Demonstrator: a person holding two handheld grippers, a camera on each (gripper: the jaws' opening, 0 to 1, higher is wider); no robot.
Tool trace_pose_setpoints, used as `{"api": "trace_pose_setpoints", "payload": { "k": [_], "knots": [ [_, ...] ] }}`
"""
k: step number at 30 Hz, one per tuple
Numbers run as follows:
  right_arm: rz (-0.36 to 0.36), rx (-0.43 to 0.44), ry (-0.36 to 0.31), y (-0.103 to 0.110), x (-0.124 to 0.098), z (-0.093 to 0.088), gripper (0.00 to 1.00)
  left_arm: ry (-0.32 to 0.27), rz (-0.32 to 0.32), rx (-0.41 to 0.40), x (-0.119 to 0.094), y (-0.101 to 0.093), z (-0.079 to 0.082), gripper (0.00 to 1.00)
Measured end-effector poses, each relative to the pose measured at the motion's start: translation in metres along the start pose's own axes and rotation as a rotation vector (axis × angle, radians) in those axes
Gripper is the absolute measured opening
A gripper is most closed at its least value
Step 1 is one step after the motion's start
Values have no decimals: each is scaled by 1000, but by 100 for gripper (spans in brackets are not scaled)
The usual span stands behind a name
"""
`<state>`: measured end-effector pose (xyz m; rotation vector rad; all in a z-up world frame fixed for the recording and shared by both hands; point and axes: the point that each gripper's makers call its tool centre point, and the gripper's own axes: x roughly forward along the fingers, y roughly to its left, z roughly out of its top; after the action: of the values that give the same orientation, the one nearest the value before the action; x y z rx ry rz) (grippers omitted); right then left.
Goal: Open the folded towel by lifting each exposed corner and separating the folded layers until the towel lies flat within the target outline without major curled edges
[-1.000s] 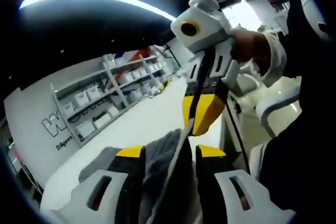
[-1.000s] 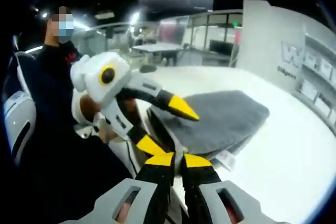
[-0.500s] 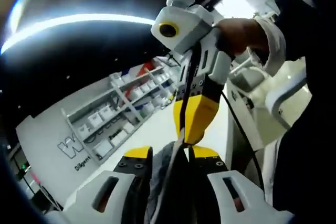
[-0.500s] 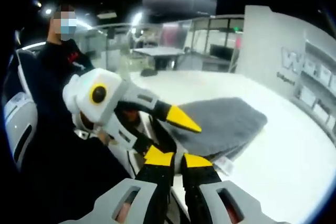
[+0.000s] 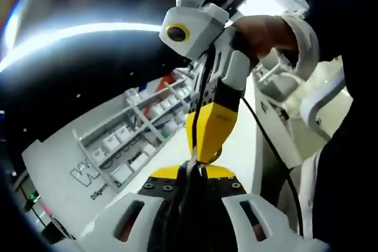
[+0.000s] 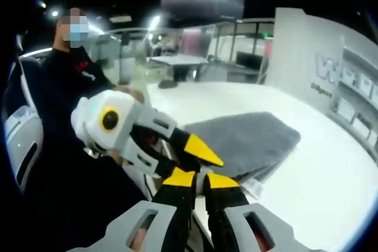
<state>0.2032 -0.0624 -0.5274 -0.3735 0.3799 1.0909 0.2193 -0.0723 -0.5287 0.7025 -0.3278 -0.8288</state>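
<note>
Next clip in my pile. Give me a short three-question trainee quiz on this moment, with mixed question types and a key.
1. True or false: the grey towel already lies fully unfolded on the white table.
2. Multiple choice: in the right gripper view, the left gripper is
A. at the towel's near edge, close to the right gripper
B. over the towel's far edge
C. resting on the shelves
3. Fill in: in the left gripper view, the wall behind carries ____ holding white boxes.

Key: 1 false, it looks folded in layers; 2 A; 3 shelves.
</note>
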Motion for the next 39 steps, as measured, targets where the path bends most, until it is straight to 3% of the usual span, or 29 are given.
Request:
{"api": "trace_pose_setpoints", "payload": {
  "k": [6,13,20,26,29,37,39],
  "knots": [
    [2,2,-16,-1,0,1,3,-12,26,-19,-2,4,0,5],
    [6,-19,-45,-2,-4,7,8,-5,37,-165,-9,12,-5,4],
    [-11,-35,-99,-11,-7,14,16,-16,71,-220,-16,26,-2,4],
    [-26,-62,-84,-17,-3,13,18,-24,87,-276,-22,37,0,4],
    [-63,-95,-74,-25,-2,13,18,-38,98,-334,-25,44,1,4],
    [-88,-73,-79,-50,2,16,19,-35,141,-334,-33,62,0,4],
    [-160,-84,-51,-67,2,12,19,-37,147,-338,-36,65,1,4]
  ]
}}
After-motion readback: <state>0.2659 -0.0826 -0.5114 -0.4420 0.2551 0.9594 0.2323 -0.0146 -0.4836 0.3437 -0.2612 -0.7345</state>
